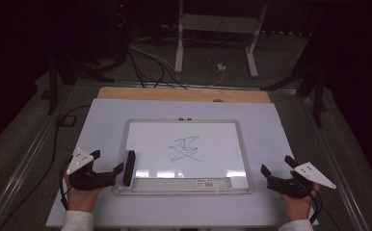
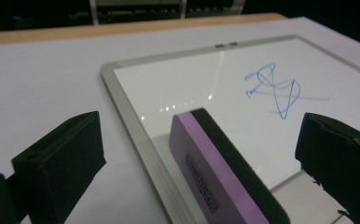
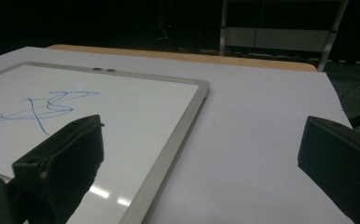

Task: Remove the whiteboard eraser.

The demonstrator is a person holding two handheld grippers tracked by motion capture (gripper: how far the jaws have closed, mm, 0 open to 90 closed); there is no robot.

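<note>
At nine o'clock on the silver-framed whiteboard [image 1: 239,144], the purple-and-black block eraser [image 1: 128,168] stands on edge, long axis twelve-to-six. Left claw [image 1: 108,166] gapes wide around it, untouching; right claw [image 1: 275,166] gapes wide.

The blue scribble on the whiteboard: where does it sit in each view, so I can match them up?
High view: blue scribble at the middle of the whiteboard, right of the eraser.
Left gripper view: upper right, beyond the eraser.
Right gripper view: far left, above the left jaw.
Shared landmark: the whiteboard's grey frame.
</note>
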